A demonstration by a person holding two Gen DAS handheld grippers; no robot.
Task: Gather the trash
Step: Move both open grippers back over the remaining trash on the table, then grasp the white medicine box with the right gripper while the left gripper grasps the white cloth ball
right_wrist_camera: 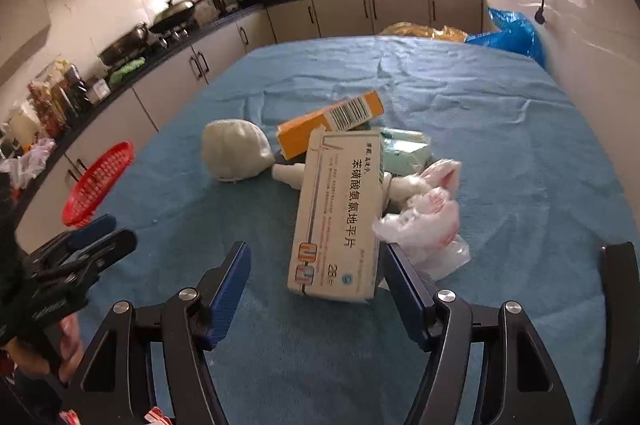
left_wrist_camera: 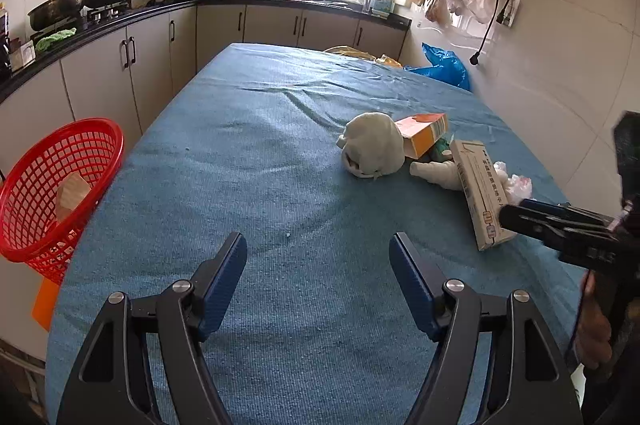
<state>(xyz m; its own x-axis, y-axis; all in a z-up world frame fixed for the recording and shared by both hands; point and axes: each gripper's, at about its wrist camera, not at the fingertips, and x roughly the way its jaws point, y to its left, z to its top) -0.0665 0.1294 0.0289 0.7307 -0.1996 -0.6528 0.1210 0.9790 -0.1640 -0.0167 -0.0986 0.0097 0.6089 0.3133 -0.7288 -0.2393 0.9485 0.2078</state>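
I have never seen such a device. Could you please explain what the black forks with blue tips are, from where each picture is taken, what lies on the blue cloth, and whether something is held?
The black forks are two-finger grippers that a person holds, one in each hand; there is no robot arm. Each picture comes from a camera mounted on one gripper, looking forward along its fingers.

In the left view, the left gripper is open over bare blue cloth, holding nothing. A red basket hangs at the table's left edge.

In the right view, the right gripper is also open, close to a white medicine box but not gripping it.

Around that box lie an orange box, a grey-white cloth bundle, a crumpled plastic bag, a pale green packet and a small white bottle.
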